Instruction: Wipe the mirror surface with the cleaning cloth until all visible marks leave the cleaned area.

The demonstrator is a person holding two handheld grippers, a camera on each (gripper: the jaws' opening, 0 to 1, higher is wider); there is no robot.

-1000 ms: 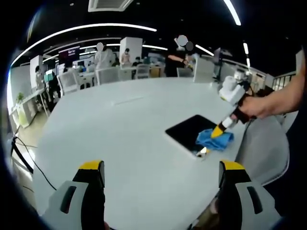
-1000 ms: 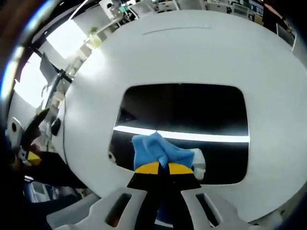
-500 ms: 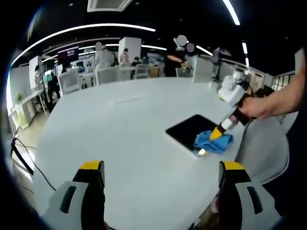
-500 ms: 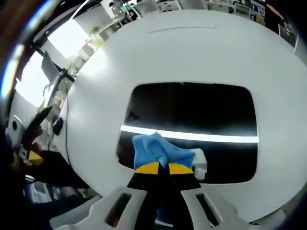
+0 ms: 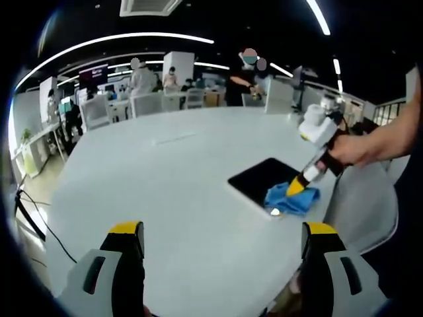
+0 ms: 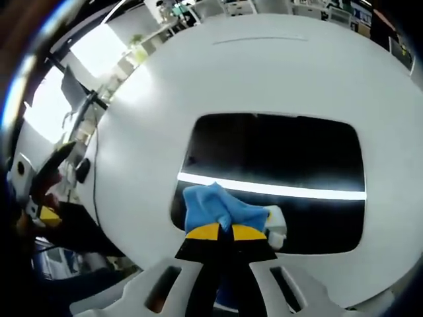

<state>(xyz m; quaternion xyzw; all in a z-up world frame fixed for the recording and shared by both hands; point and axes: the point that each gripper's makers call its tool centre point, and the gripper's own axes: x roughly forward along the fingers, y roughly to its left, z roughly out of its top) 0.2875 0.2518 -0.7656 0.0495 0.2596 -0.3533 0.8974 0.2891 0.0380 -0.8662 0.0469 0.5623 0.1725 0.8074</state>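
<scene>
While the white counter (image 5: 165, 191) carries everything, what matters to us is how the dark mirror (image 6: 291, 148) lies from our right tool (image 6: 219, 232): nearly all of its glass stretches ahead of the tips and off to their right, long axis running across the right gripper view. Our right tool, pressed together, pinches the blue cleaning cloth (image 6: 215, 208) at the mirror's near-left corner, so we judge the coming stroke should run forward and rightward. Our left tool (image 5: 223, 239) hangs spread, well apart, holding nothing.
</scene>
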